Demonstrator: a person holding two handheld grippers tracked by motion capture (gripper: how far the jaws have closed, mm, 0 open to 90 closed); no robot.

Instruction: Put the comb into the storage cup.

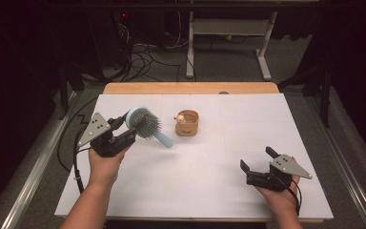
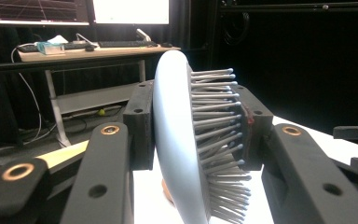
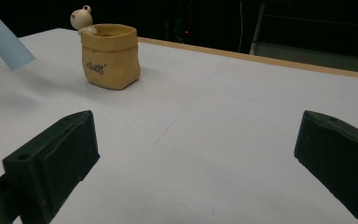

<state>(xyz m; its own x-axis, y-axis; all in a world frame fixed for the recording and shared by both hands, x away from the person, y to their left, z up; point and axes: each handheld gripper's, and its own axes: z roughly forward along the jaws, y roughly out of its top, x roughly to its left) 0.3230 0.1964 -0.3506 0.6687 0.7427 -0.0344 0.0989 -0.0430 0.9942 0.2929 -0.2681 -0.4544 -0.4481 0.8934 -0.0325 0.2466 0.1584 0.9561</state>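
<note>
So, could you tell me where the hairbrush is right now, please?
The light blue hairbrush is clamped by its head in the left gripper, raised over the table's left side, just left of the tan pot.

table point(image 1: 190, 186): white sheet over wood | on it: tan sack-shaped pot point(image 1: 187, 123)

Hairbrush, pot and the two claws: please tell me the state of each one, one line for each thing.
Hairbrush: lifted off the table, clamped by its head in the left claw, handle pointing down toward the table.
Left claw: shut on the hairbrush head.
Right claw: open, holding nothing, low over the white table.
Tan pot: upright on the table, a small figure on its rim, untouched.
</note>
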